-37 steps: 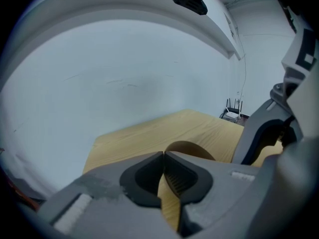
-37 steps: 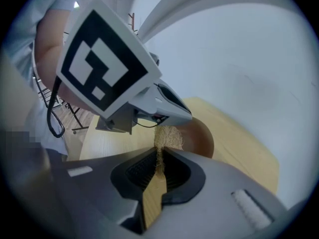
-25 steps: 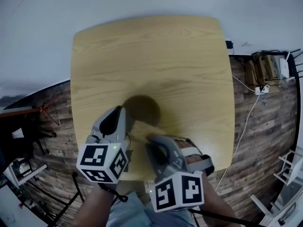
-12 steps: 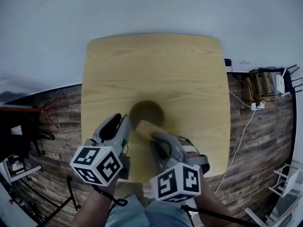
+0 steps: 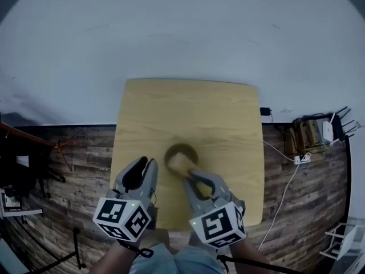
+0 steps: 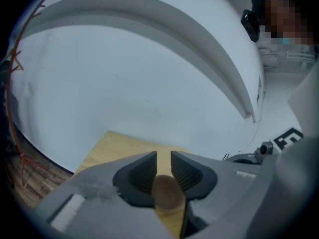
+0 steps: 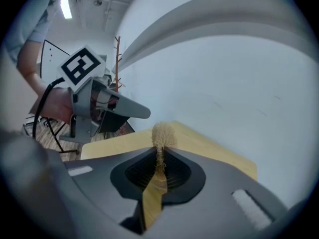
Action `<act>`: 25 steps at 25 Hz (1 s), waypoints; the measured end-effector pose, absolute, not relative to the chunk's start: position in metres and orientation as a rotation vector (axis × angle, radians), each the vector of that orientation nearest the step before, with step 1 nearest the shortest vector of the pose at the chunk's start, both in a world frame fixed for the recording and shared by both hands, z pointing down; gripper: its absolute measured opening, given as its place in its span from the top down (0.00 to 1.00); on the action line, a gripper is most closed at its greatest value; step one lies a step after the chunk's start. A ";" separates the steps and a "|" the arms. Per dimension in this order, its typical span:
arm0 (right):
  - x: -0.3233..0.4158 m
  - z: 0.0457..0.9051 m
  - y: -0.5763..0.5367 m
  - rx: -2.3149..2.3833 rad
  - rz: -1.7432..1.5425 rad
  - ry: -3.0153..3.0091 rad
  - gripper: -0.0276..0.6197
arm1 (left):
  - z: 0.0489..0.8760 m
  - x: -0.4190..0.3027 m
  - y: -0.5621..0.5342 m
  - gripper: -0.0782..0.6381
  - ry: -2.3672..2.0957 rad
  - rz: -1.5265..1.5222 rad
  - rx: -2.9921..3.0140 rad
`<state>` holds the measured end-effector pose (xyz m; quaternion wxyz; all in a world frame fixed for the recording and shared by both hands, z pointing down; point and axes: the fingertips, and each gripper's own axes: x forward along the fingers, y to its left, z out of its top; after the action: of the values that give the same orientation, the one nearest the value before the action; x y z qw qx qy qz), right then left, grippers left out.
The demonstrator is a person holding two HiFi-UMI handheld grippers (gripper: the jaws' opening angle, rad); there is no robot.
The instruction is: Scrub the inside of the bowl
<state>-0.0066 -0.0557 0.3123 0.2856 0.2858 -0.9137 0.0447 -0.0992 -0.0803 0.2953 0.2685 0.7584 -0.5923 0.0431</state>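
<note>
The scrubbing step looks ready to start rather than plainly under way. The bowl [image 5: 180, 151] sits on the desk [image 5: 228, 113], a little nearer the person than its middle, and both tools have closed in on it from the near side.

The left gripper [image 5: 149, 164] lies at the bowl's left edge. In the left gripper view its fingers [image 6: 141, 172] are drawn in to a narrow slit. A brown rounded edge sits low between them, filling the gap. I take it for the bowl's rim, pinched to steady it. The head view is too small to confirm the contact.

The right gripper [image 5: 191, 177] has its fingers [image 7: 178, 173] clamped tight on the flat wooden handle of a brush [image 5: 181, 163]. The pale bristle tuft sticks out past the fingertips. From above, the tuft lies over the near part of the bowl's dark hollow. The right gripper view shows the tuft against the desk and wall only, with no bowl in it. So I cannot tell whether the bristles touch the inside or hang just above it.

The next move, as I judge it, calls for tipping the brush down until the bristles press the inner wall. It should then sweep round the hollow while the left side holds the rim firmly. The grip sits on one edge only, so a hard push could tilt or slide the bowl. Moderate pressure seems wise.
</note>
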 end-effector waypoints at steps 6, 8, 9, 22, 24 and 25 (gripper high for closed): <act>-0.004 0.245 -0.053 0.841 0.123 -2.603 0.90 | 0.233 -0.084 -0.063 0.73 -1.729 0.105 2.199; -0.004 0.225 -0.052 0.850 0.126 -2.651 0.90 | 0.215 -0.078 -0.059 0.73 -1.762 0.089 2.233; -0.005 0.216 -0.052 0.854 0.125 -2.674 0.90 | 0.206 -0.076 -0.058 0.73 -1.781 0.077 2.247; -0.005 0.152 -0.065 0.909 0.050 -2.862 0.90 | 0.156 -0.073 -0.058 0.86 -2.004 0.088 2.308; -0.004 0.146 -0.068 0.929 0.040 -2.874 0.90 | 0.153 -0.069 -0.058 0.86 -2.002 0.092 2.305; -0.003 0.143 -0.068 0.937 0.041 -2.879 0.90 | 0.152 -0.068 -0.058 0.86 -2.000 0.097 2.308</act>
<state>-0.0029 -0.0682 0.1432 0.0569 0.3090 -0.9492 0.0135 -0.0676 -0.0578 0.1519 0.0430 0.7546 -0.6540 0.0317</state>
